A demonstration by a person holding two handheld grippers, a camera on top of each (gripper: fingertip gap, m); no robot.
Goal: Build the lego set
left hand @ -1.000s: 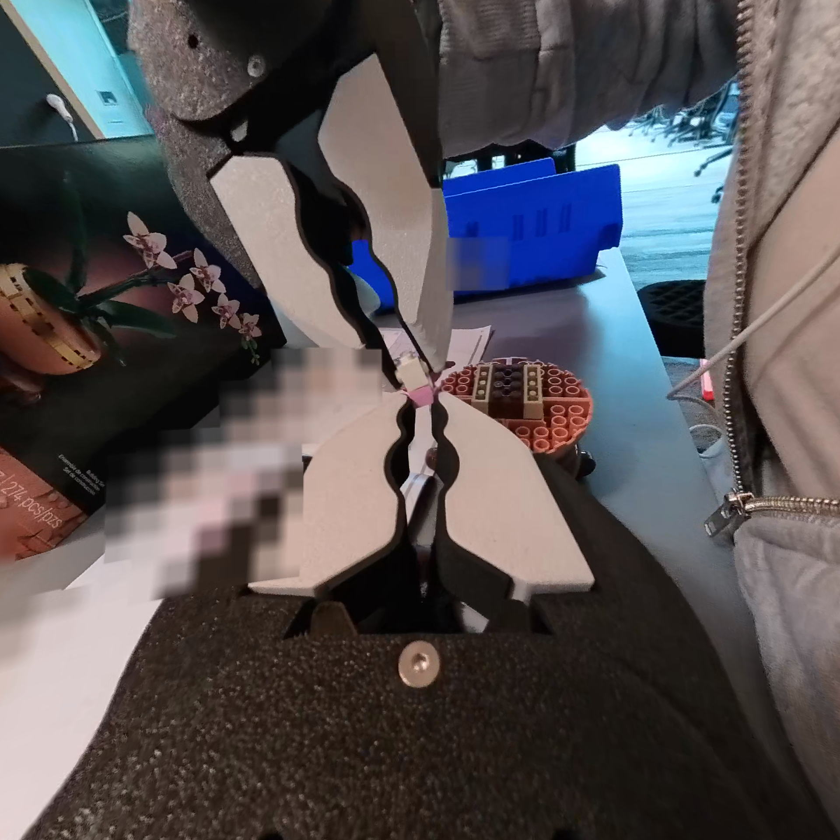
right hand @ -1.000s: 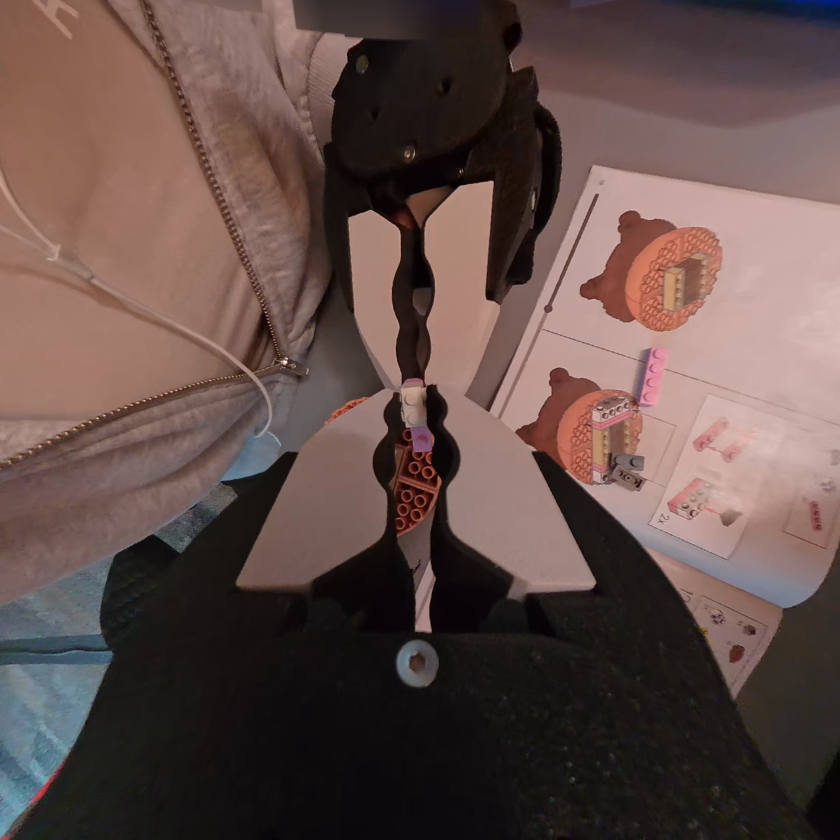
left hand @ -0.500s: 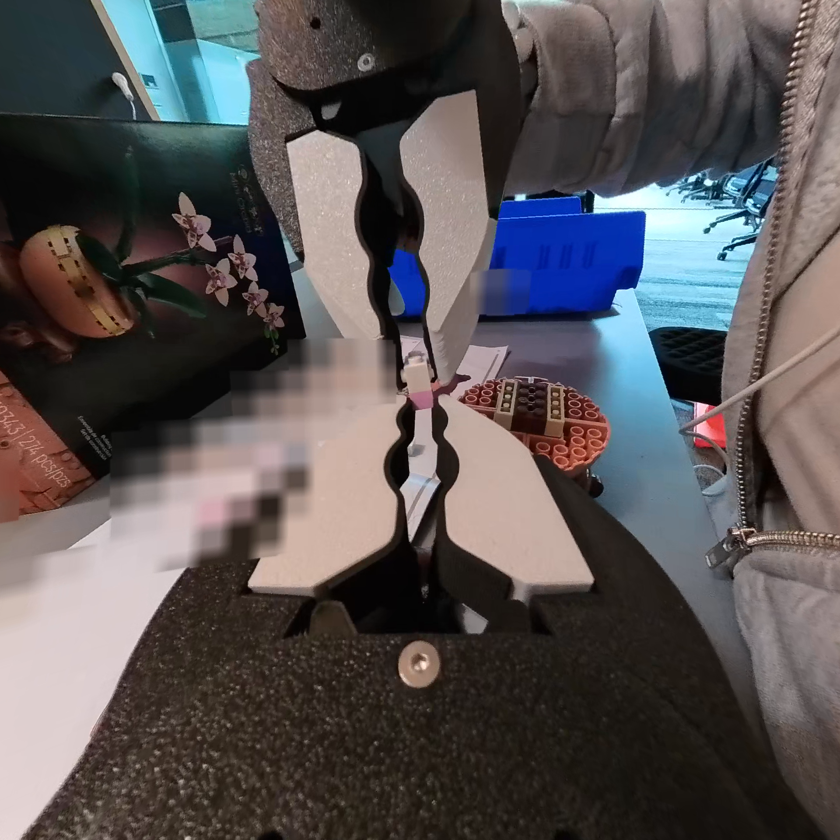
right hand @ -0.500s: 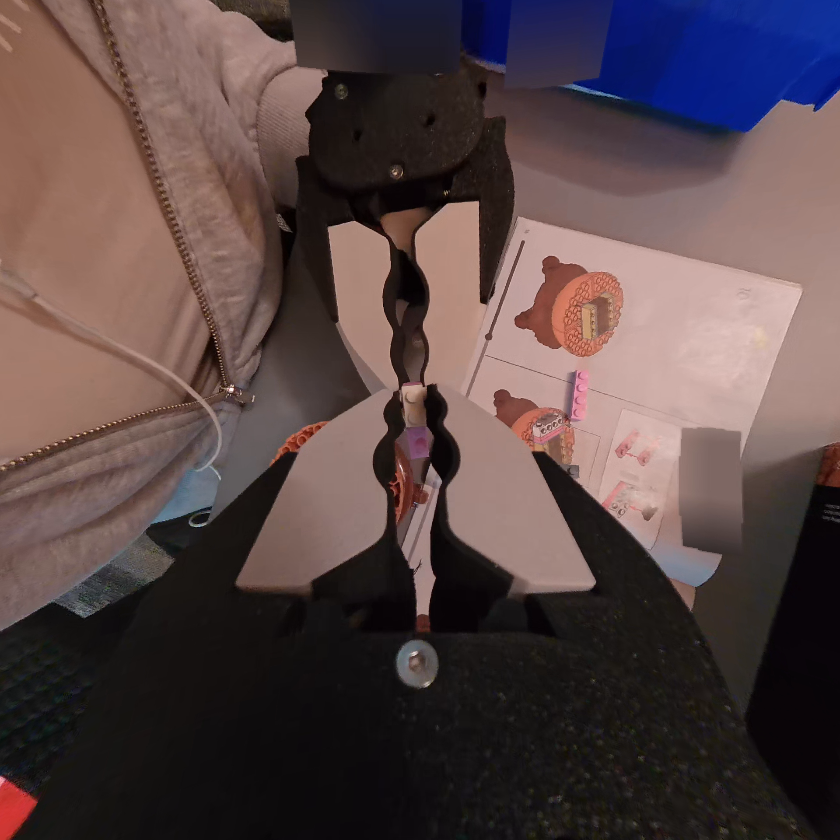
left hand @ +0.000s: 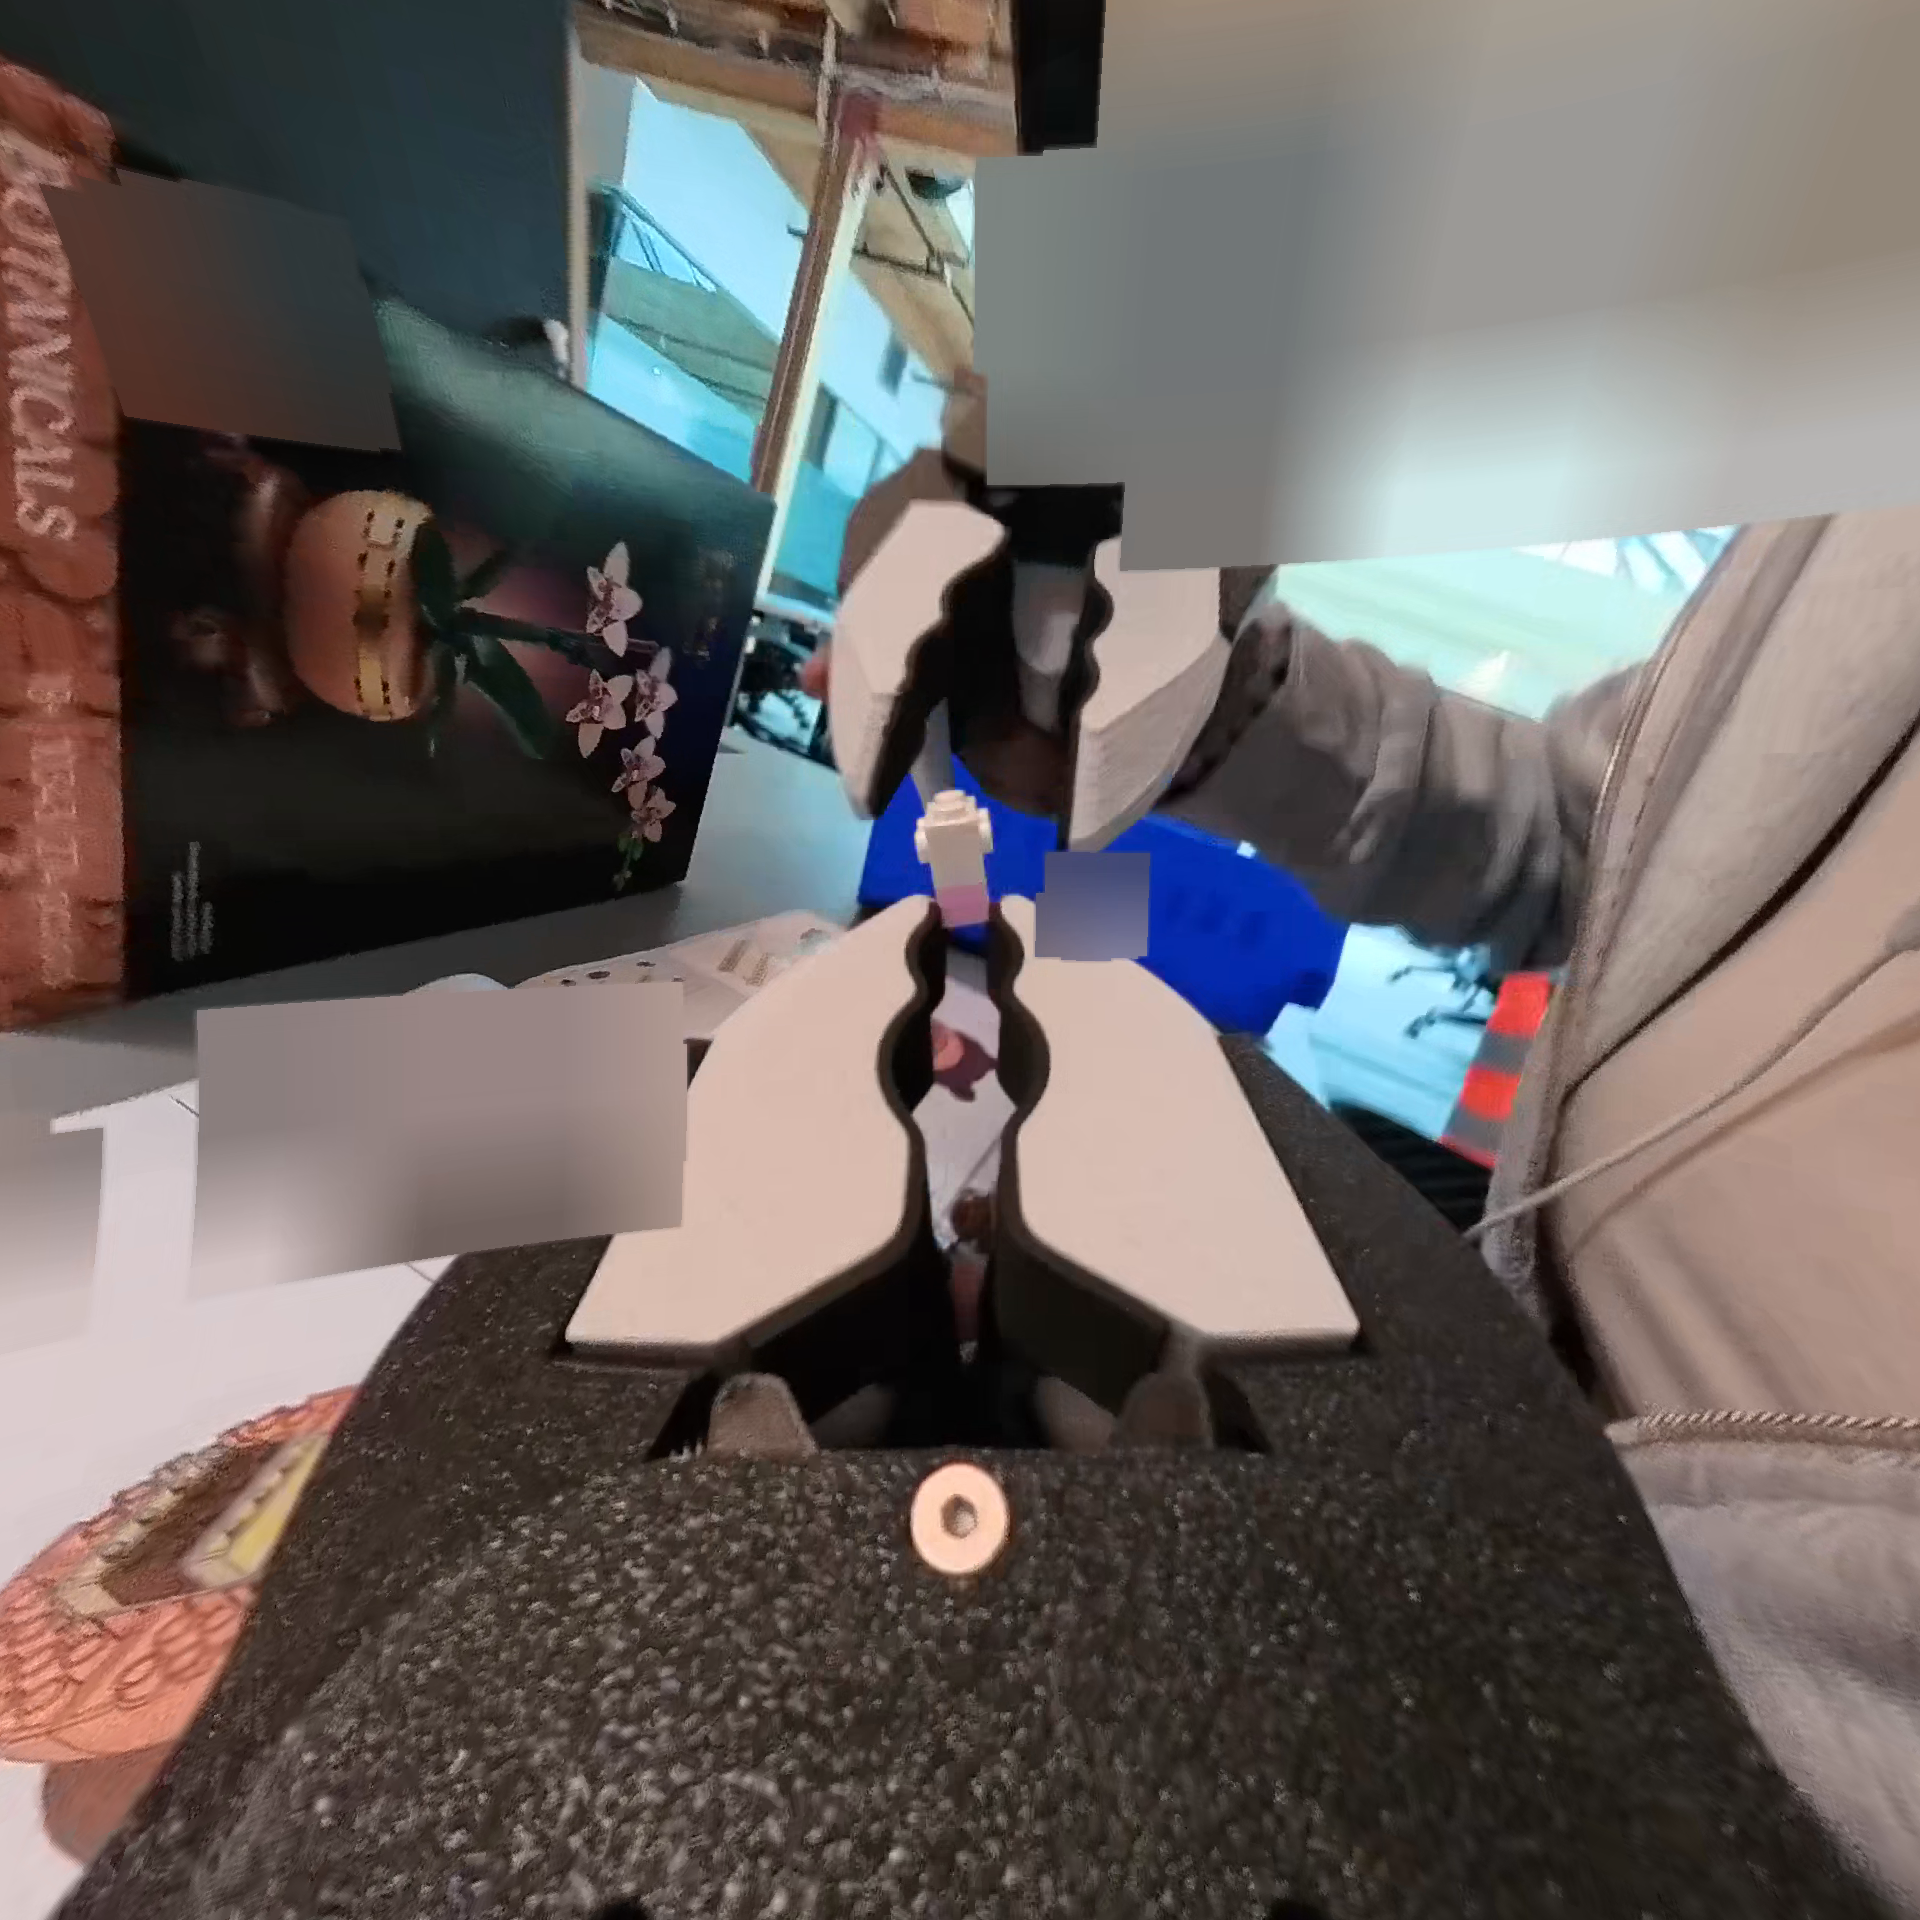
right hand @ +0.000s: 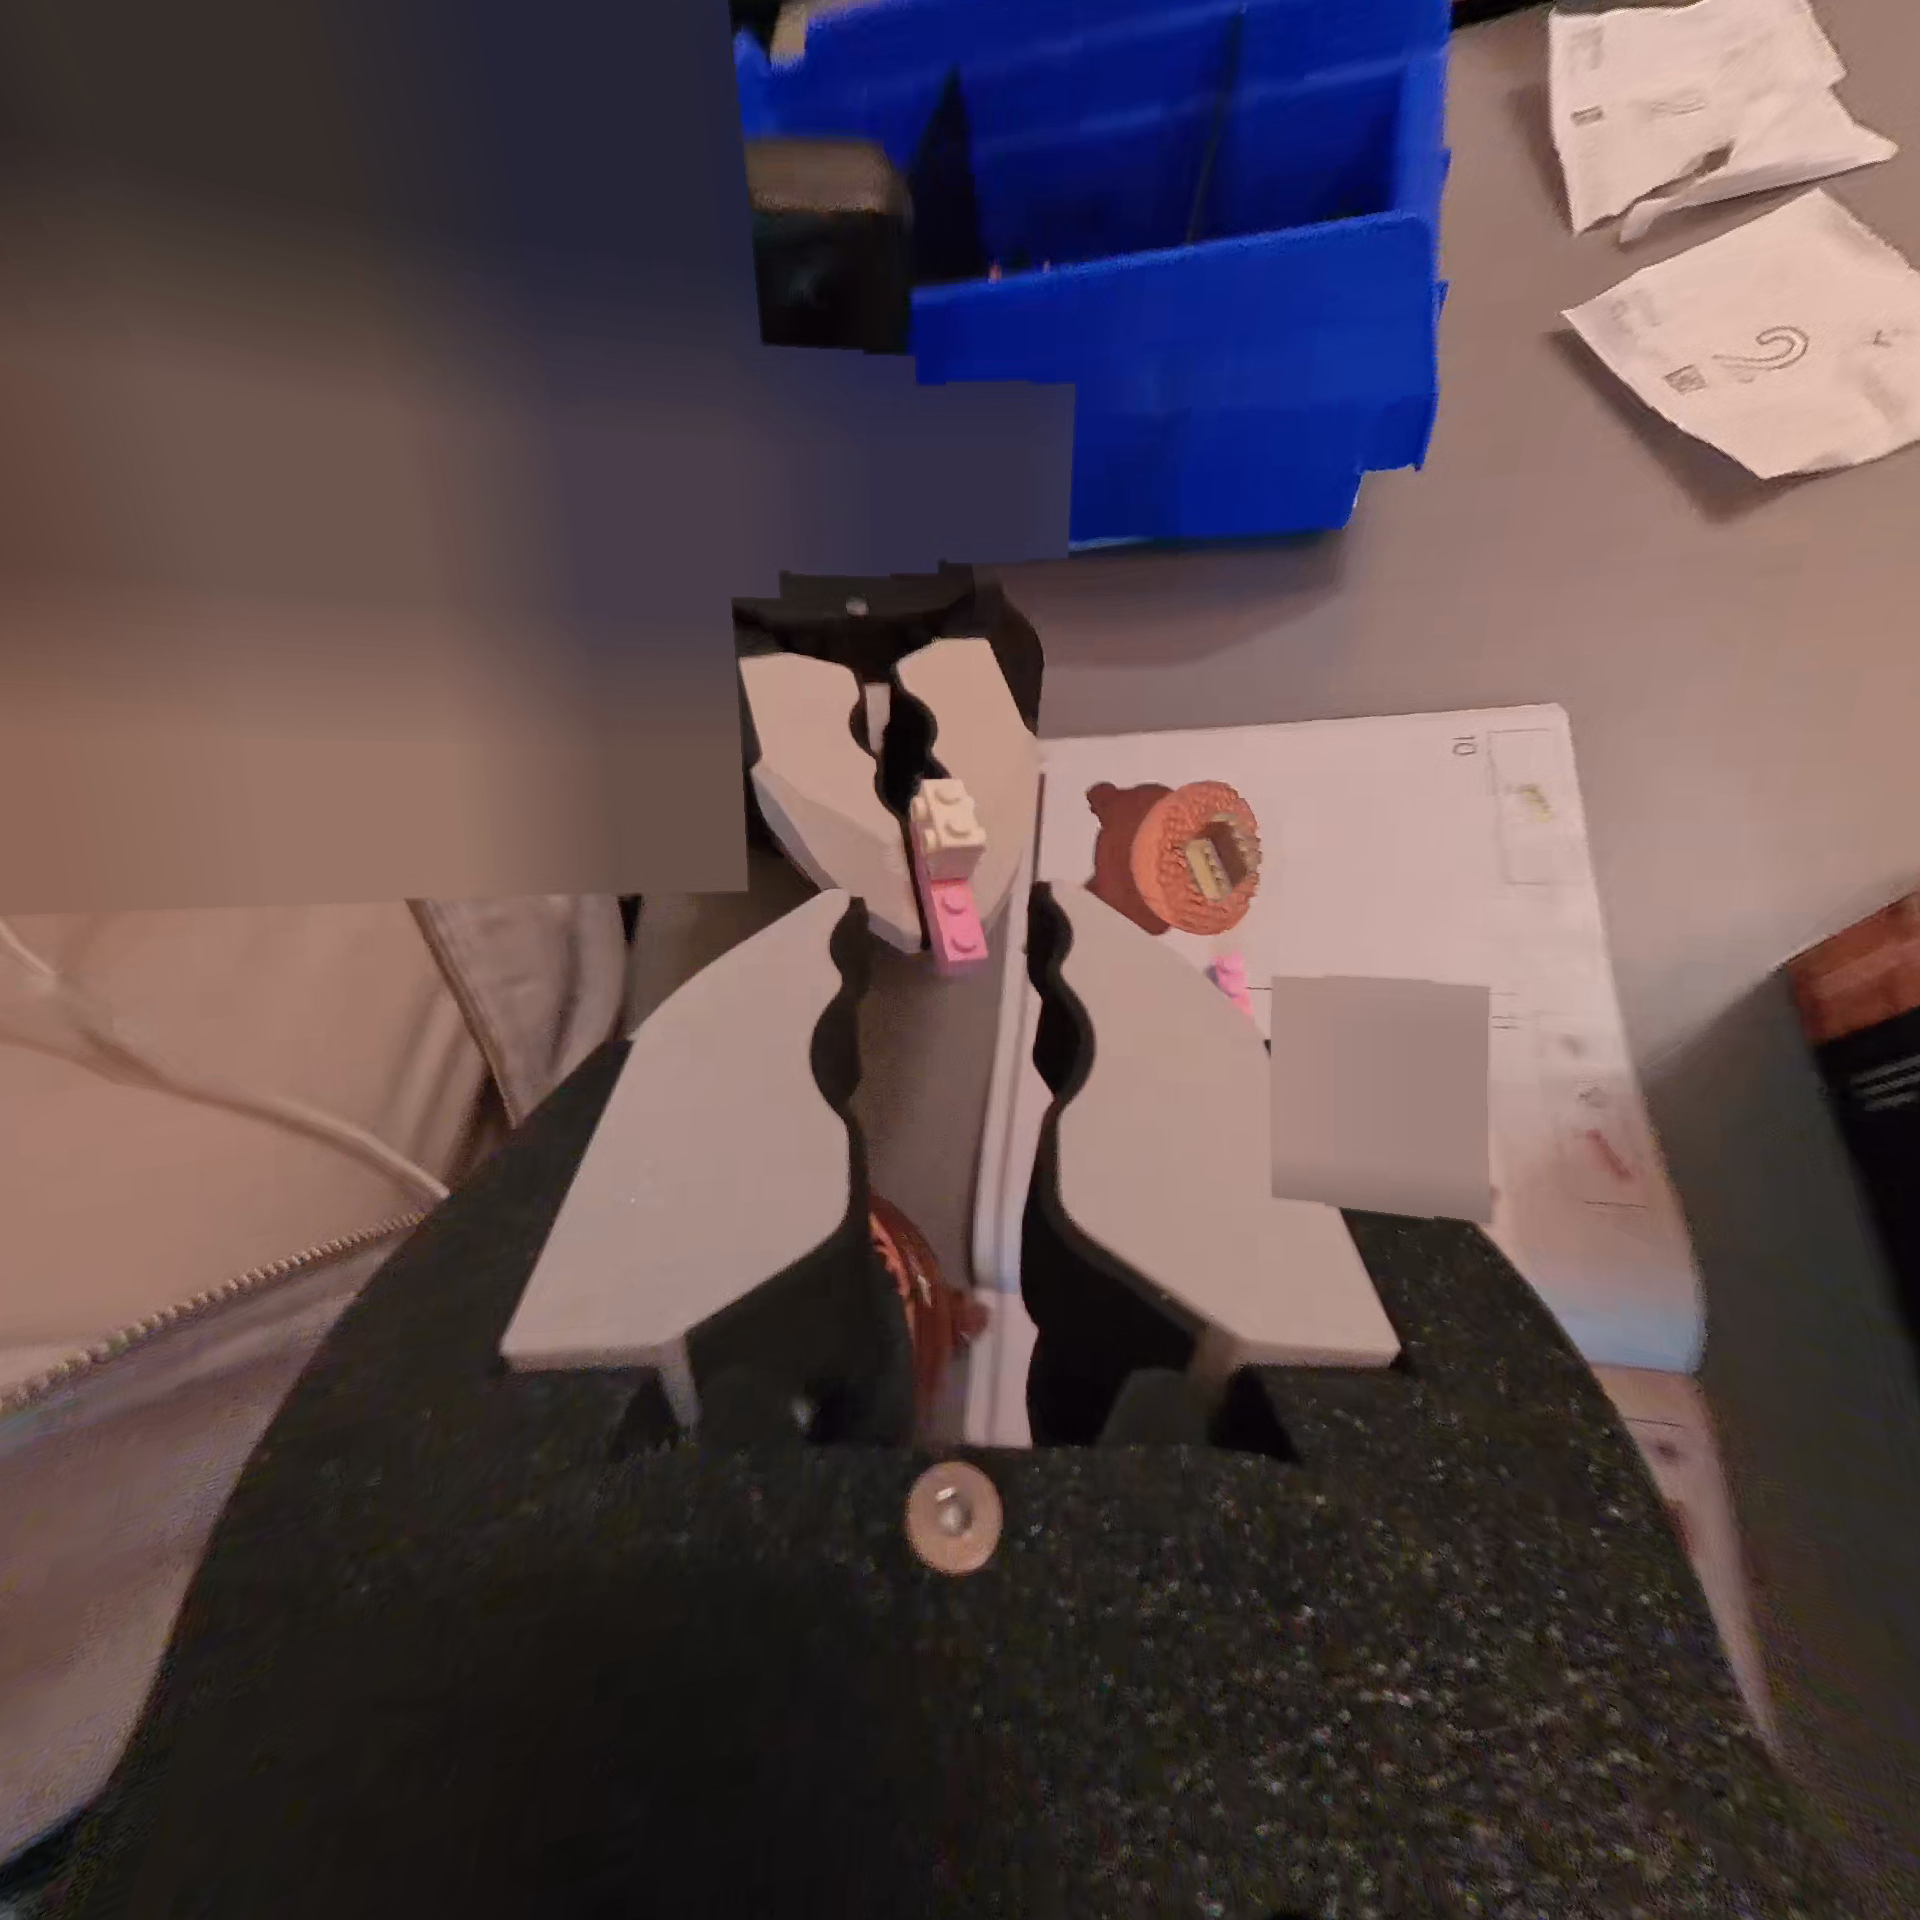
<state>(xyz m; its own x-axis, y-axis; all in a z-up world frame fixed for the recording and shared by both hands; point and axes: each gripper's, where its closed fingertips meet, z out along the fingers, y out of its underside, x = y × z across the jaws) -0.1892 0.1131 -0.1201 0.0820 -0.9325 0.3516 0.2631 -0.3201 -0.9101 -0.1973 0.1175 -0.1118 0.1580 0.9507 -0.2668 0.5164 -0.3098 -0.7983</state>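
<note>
In the left wrist view, the left gripper point(left hand: 966, 909) is closed narrow on the pink end of a small piece, a pink plate point(left hand: 961, 902) with a white brick point(left hand: 951, 826) on it. Only the fingertips pinch it, and the white part stands free above them. I think this is the main risk: with so little of the plate inside the grip, a push from the side could turn the piece or make it slip out and fall to the worktop point(left hand: 748, 831). The right gripper point(left hand: 1003, 717) is just behind the white brick, with its fingers apart. The round orange base of the model point(left hand: 135, 1621) lies at the lower left, well apart from the piece, and it looks blurred. A dark set box point(left hand: 416, 665) stands at the left and a blue bin point(left hand: 1195, 904) is behind.

In the right wrist view, the right gripper point(right hand: 940, 914) is wide open and holds nothing. The piece, pink plate point(right hand: 958, 928) and white brick point(right hand: 948, 826), sits in the tips of the left gripper point(right hand: 925, 873), just ahead of the open fingers. If the right gripper closes off centre, it may knock the white brick loose. The instruction booklet point(right hand: 1403, 831) lies open on the worktop point(right hand: 1558, 582) at the right. The blue bin point(right hand: 1195, 364) and some paper bags point(right hand: 1745, 343) are farther away and, in my judgement, do not stand in the way.
</note>
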